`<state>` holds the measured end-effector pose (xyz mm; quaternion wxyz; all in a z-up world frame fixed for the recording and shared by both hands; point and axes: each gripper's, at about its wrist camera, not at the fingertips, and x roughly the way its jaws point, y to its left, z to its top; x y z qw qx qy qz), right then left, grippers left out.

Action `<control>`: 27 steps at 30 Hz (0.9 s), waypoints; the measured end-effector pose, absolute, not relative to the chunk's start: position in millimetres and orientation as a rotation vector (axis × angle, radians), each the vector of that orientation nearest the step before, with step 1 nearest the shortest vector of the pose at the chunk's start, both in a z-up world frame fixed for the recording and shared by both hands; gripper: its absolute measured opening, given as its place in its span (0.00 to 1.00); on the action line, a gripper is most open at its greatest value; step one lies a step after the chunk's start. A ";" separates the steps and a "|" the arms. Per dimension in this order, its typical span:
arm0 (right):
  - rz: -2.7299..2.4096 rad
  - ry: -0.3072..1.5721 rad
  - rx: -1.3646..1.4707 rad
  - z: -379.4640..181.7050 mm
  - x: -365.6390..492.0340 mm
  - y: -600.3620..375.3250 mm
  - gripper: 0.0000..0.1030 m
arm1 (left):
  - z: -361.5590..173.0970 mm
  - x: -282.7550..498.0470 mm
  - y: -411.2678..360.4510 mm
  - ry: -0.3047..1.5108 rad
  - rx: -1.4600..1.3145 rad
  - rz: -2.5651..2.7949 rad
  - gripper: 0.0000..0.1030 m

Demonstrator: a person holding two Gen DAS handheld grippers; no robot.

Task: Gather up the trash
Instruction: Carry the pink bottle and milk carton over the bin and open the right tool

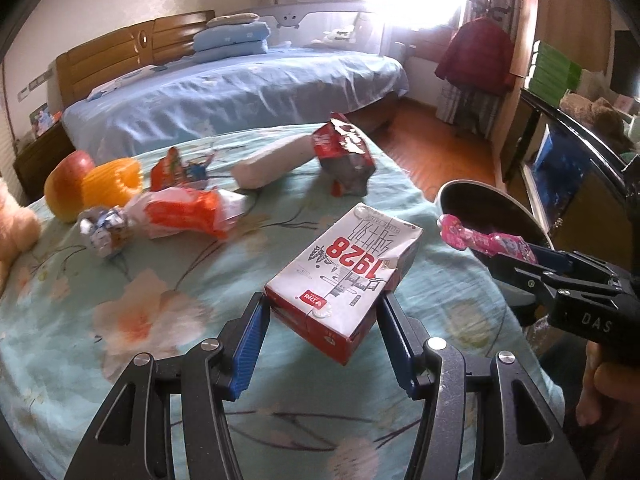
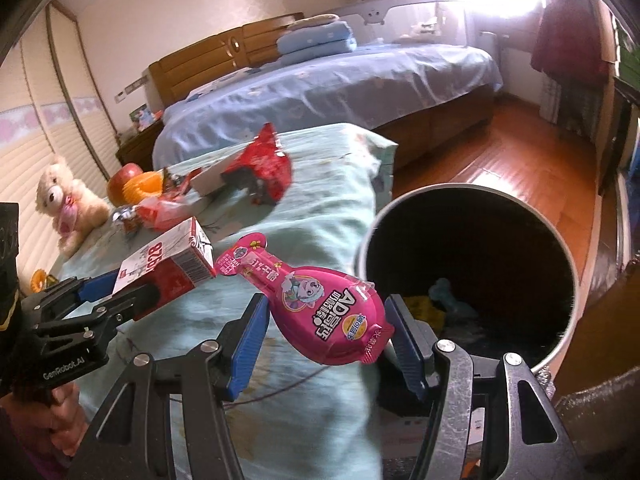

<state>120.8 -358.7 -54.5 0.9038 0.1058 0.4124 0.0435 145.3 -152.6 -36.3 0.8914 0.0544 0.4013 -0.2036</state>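
My left gripper (image 1: pixel 320 312) is shut on a white and red milk carton (image 1: pixel 344 276) and holds it above the floral bedsheet (image 1: pixel 120 320); the carton also shows in the right wrist view (image 2: pixel 168 268). My right gripper (image 2: pixel 324 320) is shut on a pink drink pouch (image 2: pixel 316 300), held beside the rim of a round trash bin (image 2: pixel 472 264). In the left wrist view the pouch (image 1: pixel 484 242) hangs over the bin (image 1: pixel 480 204). Some trash lies at the bin's bottom.
On the sheet lie a red snack bag (image 1: pixel 344 152), a white pack (image 1: pixel 272 164), an orange wrapper (image 1: pixel 188 216), a foil wad (image 1: pixel 104 232), an apple (image 1: pixel 66 184) and an orange cup (image 1: pixel 114 180). A teddy bear (image 2: pixel 68 200) sits left. A blue bed (image 1: pixel 240 92) stands behind.
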 end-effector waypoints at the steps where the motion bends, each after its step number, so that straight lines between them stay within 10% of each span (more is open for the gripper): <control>1: 0.084 0.851 0.221 -54.4 120.2 -362.3 0.59 | -36.1 145.8 -155.8 0.833 0.115 -0.427 0.53; 27: -0.082 0.855 0.288 -67.7 120.4 -446.4 0.59 | -35.0 165.2 -244.9 0.823 0.182 -0.527 0.53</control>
